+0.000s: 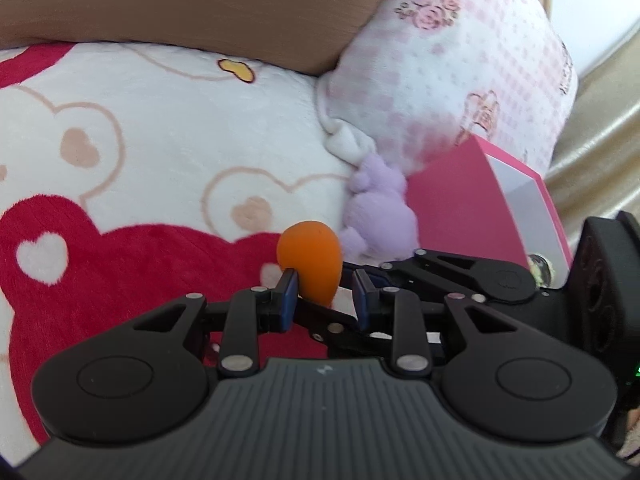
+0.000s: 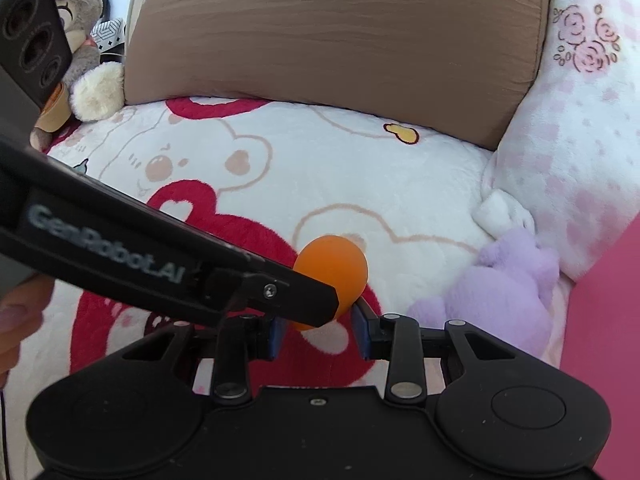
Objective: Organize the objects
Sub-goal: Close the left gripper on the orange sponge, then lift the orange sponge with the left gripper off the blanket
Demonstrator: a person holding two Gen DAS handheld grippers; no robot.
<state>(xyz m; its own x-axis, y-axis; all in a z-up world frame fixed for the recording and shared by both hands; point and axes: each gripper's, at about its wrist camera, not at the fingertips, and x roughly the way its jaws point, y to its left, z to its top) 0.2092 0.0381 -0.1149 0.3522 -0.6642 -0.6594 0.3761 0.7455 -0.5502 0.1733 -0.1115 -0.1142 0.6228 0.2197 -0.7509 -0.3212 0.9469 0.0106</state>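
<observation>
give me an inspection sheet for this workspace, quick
surface: bear-print blanket, white and red, soft.
job's things: orange ball, between the pads of both grippers; pink box at the right, beside the purple plush toy.
clutter: the purple plush toy lies against the pink-checked pillow; brown cushion behind; grey plush toy at far left.
grippers: right gripper shut on the orange ball; left gripper has its tip at the same ball with one pad against it, but whether it grips cannot be told.
cables: nothing seen.
surroundings: a person's hand at the left edge.
</observation>
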